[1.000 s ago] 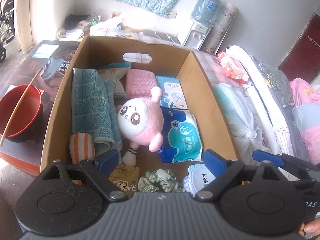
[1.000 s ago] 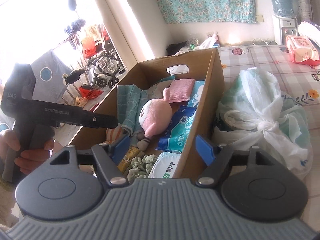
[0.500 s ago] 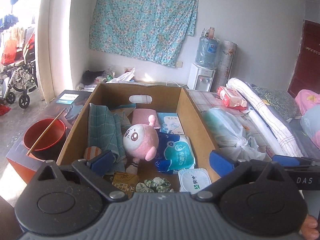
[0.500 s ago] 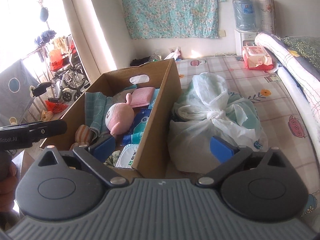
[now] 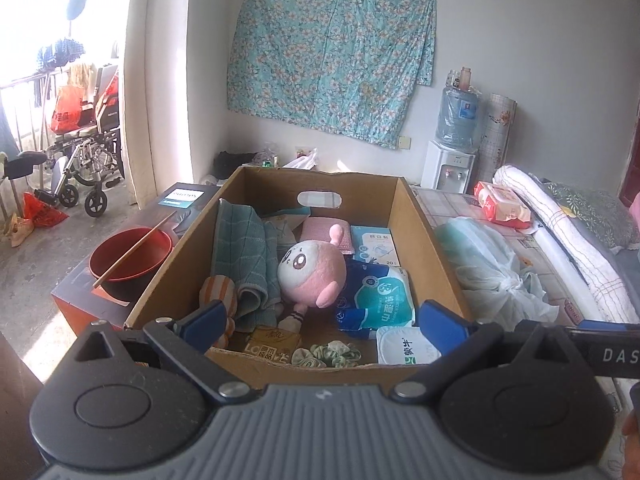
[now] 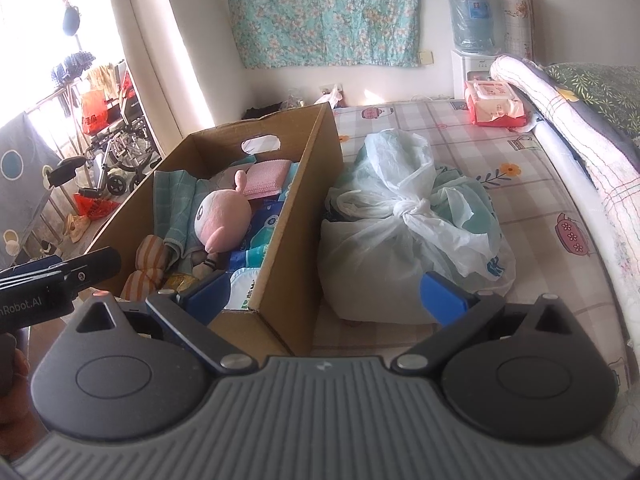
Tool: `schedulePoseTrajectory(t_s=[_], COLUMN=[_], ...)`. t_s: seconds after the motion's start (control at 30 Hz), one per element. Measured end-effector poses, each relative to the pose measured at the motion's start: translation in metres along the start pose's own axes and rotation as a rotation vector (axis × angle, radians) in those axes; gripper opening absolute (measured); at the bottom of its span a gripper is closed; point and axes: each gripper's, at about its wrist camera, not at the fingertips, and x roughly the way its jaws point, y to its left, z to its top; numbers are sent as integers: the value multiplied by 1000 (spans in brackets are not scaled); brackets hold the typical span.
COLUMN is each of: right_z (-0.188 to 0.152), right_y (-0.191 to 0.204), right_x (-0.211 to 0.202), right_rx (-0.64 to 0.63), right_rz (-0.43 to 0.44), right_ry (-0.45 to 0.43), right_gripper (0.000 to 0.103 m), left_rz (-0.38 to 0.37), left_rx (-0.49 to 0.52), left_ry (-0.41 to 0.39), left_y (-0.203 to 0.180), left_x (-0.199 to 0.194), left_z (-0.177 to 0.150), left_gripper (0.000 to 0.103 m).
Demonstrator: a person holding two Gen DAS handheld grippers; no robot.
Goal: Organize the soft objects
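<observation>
Cardboard box (image 5: 436,248) holds pink plush (image 5: 312,270) w/ other soft things. Left gripper (image 5: 324,322) and right gripper (image 6: 324,296) have just spread wide, both w/ nothing pinched.

Bright daylight from the left window (image 5: 48,92), blown-out glare there, sharp focus, fisheye-bent edges
</observation>
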Motion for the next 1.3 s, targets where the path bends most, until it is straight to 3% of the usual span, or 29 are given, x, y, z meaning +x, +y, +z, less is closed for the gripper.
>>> schedulePoseTrajectory(t_s=[0.4, 0.57, 1.0, 1.3], right_z=[-1, -4, -9, -9], right_y=[7, 10, 20, 19], right_x=[4, 8, 26, 38], right_rx=[-17, -24, -74, -84], right_rz=[-6, -5, 24, 12], right_ry=[15, 34, 129, 165], right_gripper=[102, 102, 102, 102], left_rz=[35, 19, 59, 75], left_rx=[-12, -36, -72, -35], left_ry=[142, 155, 251, 272], left_y=[5, 9, 10, 4], left_x=[21, 20, 28, 30], left_z=[-8, -13, -20, -21], left_gripper=[103, 103, 103, 103])
